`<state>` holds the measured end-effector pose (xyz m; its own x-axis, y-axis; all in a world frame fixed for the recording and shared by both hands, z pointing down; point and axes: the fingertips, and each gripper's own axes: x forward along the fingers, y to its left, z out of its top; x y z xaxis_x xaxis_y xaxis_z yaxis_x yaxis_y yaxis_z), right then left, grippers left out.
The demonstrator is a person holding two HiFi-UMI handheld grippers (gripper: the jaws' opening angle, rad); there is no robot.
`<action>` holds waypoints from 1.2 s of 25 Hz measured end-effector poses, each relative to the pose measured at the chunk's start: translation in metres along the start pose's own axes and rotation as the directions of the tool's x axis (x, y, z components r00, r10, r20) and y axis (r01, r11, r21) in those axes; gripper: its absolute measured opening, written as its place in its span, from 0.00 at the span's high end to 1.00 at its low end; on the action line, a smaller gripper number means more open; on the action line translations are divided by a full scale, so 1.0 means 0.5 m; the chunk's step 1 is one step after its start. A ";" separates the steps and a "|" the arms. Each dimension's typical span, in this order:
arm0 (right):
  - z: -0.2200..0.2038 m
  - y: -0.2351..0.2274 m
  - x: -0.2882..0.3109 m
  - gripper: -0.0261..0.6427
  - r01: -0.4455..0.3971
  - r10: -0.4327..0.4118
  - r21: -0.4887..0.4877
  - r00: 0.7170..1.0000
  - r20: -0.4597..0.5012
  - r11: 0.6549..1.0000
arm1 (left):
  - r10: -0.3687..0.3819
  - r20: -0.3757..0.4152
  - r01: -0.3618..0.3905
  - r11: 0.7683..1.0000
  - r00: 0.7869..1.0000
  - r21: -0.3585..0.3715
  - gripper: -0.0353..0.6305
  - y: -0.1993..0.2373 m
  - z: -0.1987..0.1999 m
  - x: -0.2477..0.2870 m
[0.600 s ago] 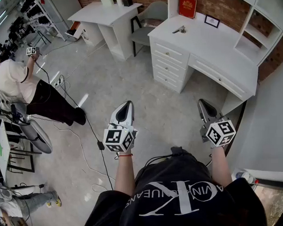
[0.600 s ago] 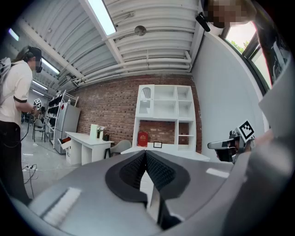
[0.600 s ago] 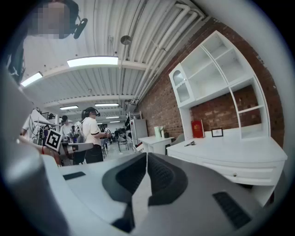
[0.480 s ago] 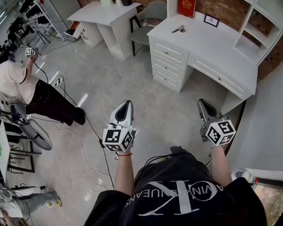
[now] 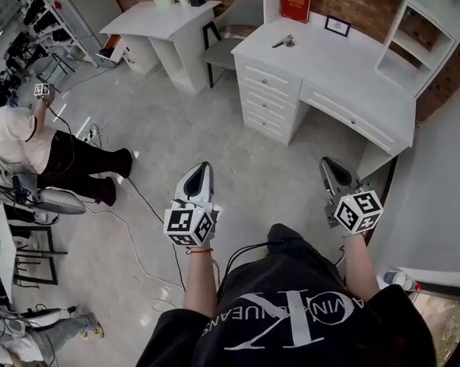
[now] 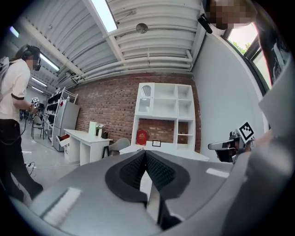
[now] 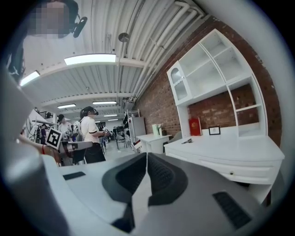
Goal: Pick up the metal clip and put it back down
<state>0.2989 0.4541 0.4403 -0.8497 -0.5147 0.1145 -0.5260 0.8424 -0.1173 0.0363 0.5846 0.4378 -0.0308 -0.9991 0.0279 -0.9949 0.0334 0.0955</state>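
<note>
- Spanning the area beneath both tools: pale grey floor (image 5: 213,142), with the grippers held in the air above it.
- White desk with drawers and an open-shelf hutch (image 5: 339,68), well ahead of the right gripper, against a brick wall.
- Smaller white table (image 5: 150,19), far ahead of the left gripper; a grey chair (image 5: 242,19) sits between it and the desk.
- Person in a white top and dark trousers (image 5: 15,135), well off to the left gripper's outer side.
- Left gripper (image 5: 200,173): jaws closed tip to tip, nothing between them.
- Right gripper (image 5: 327,168): jaws likewise pressed together, empty; level with the left gripper, well apart from it.
- Red book (image 5: 296,3), upright at the back of the desk.
- Small metal clip (image 5: 283,41): lying on the desk top just in front of the book, far ahead of both grippers, touched by neither.
</note>
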 end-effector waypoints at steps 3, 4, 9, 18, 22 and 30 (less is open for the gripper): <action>-0.003 -0.007 0.008 0.93 0.003 -0.003 -0.006 1.000 -0.016 1.000 | -0.002 -0.013 0.002 1.000 1.000 -0.007 0.94 0.006 -0.006 0.010; -0.003 -0.012 0.013 0.93 0.006 -0.006 -0.006 1.000 -0.019 1.000 | -0.002 -0.017 0.002 1.000 1.000 -0.011 0.94 0.009 -0.006 0.016; 0.012 -0.063 0.058 0.93 0.034 -0.035 0.020 0.999 0.008 0.999 | 0.002 -0.024 -0.002 1.000 1.000 -0.016 0.94 0.033 -0.004 0.073; 0.050 -0.178 0.207 0.89 0.010 -0.010 0.028 1.000 0.026 1.000 | 0.001 -0.052 -0.002 1.000 0.999 -0.021 0.94 0.072 0.005 0.256; 0.052 -0.245 0.276 0.89 0.006 -0.006 0.036 1.000 0.003 0.999 | 0.005 -0.062 -0.007 1.000 0.998 -0.023 0.94 0.088 0.007 0.345; 0.085 -0.389 0.398 0.89 0.007 -0.007 0.071 1.000 0.003 0.997 | 0.017 -0.071 -0.018 1.000 0.997 -0.012 0.94 0.120 0.035 0.525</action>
<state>0.2307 0.1812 0.4440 -0.8460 -0.5213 0.1120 -0.5331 0.8253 -0.1859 -0.0332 0.3238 0.4336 -0.0407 -0.9942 0.0997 -0.9929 0.0514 0.1074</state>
